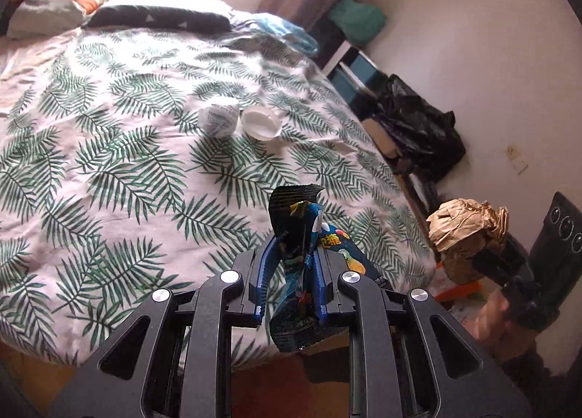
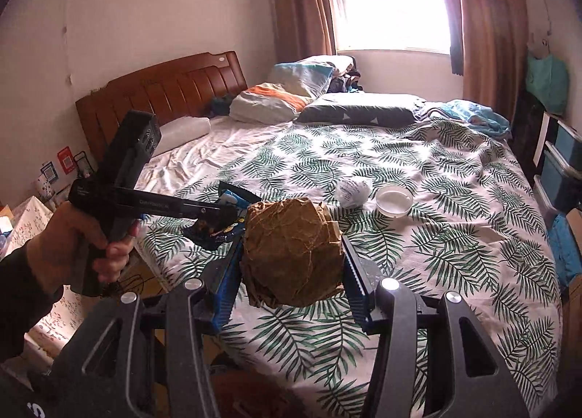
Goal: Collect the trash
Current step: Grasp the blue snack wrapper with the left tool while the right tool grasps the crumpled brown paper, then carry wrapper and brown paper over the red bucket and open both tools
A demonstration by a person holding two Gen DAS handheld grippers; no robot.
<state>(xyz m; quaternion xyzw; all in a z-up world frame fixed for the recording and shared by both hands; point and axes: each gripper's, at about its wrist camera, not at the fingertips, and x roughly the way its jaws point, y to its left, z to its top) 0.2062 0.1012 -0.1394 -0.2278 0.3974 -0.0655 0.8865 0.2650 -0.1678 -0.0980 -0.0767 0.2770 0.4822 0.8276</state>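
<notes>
- Left gripper is clamped on a crumpled snack wrapper, dark blue with printed characters; the wrapper stands up between the blue finger pads and hangs out below them, above the near edge of the bed.
- Left wrist view alone shows a black plastic bag on the floor to the right of the bed, beside blue storage boxes against the wall.
- Both views show two more pieces lying on the leaf-print duvet near the bed's middle: a crumpled white paper wad and, just beside it on the right, a shallow round white container.
- Right gripper holds a crumpled brown paper ball; the ball fills the gap between the serrated blue pads, raised above the duvet.
- Left wrist view shows the same brown ball from the side, off the bed's right edge.
- Right wrist view alone shows the person's left hand around the left gripper's handle, with the wrapper's dark edge showing at its tip, just left of the brown ball.
- Right wrist view alone also shows the wooden headboard, pillows, the bright window and brown curtains.
</notes>
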